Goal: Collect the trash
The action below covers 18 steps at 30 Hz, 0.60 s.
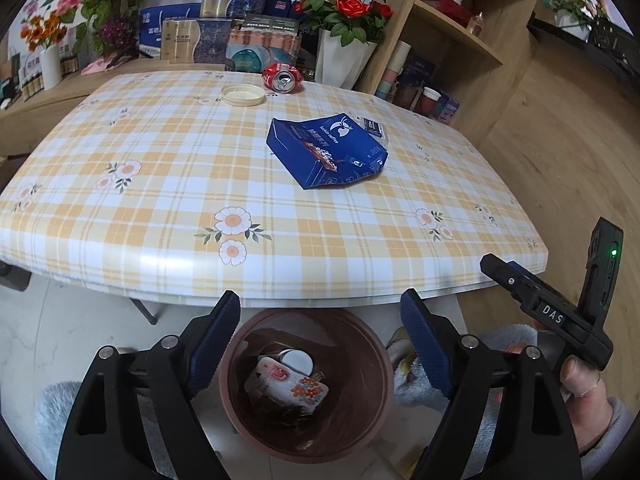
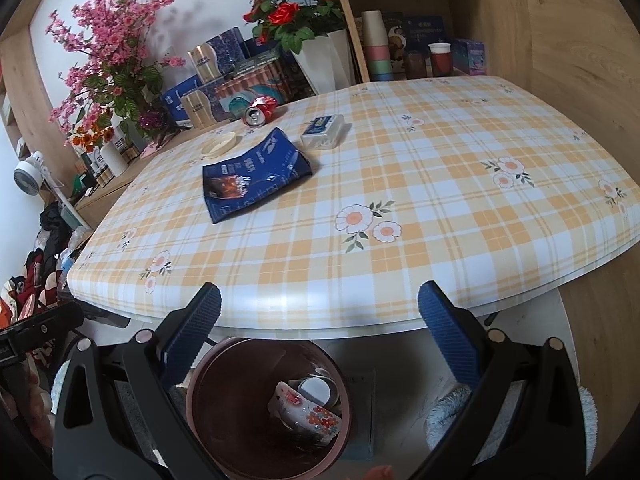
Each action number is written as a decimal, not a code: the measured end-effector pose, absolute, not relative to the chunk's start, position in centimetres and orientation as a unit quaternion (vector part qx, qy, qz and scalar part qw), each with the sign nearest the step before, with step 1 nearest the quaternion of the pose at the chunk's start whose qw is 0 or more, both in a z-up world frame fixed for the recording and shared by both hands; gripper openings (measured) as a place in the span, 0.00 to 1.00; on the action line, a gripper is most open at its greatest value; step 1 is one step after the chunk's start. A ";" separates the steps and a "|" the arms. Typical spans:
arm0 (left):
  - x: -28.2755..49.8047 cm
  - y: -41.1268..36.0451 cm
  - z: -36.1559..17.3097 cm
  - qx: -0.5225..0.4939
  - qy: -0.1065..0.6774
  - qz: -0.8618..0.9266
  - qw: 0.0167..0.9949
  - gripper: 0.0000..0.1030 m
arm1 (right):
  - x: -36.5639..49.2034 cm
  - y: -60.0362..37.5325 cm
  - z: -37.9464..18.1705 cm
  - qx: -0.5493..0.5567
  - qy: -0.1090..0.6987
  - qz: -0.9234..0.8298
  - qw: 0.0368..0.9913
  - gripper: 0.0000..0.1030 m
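A brown trash bin (image 1: 385,376) stands on the floor below the table's near edge. In it lie a floral white wrapper (image 1: 286,386) and a white round piece (image 1: 298,362). My left gripper (image 1: 320,300) hangs open above the bin, nothing between its blue pads. My right gripper (image 2: 320,292) is also open and empty over the same bin (image 2: 192,400). On the checked table (image 1: 160,184) lie a flattened blue coffee bag (image 1: 328,152), a crushed red can (image 1: 282,76), a cream lid (image 1: 243,95) and a small clear box (image 2: 324,132).
A hand (image 1: 580,376) grips the other gripper's handle at the right. Behind the table stand boxes, red roses in a white vase (image 1: 344,56) and pink blossoms (image 2: 108,52). A wooden shelf (image 1: 460,40) with cups is at the right. A small fan (image 2: 28,176) sits far left.
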<state>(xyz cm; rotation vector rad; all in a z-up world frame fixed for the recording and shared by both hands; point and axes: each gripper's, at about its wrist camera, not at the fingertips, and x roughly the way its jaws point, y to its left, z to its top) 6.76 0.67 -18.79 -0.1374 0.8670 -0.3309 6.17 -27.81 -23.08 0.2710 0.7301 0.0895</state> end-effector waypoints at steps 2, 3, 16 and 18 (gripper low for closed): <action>7.6 0.2 -18.8 -0.052 0.417 -0.161 0.893 0.78 | 6.6 -28.1 -23.3 0.132 0.358 0.041 0.923 0.95; 8.0 -0.1 -18.8 -0.046 0.417 -0.161 0.893 0.78 | 6.8 -28.2 -23.4 0.131 0.360 0.041 0.923 0.94; 20.9 -9.4 -20.9 0.152 0.432 -0.188 0.869 0.67 | 11.6 -30.6 -24.6 0.155 0.374 0.036 0.914 0.94; 23.0 -10.8 -21.8 0.172 0.438 -0.186 0.862 0.64 | 12.4 -31.1 -24.6 0.160 0.372 0.036 0.914 0.94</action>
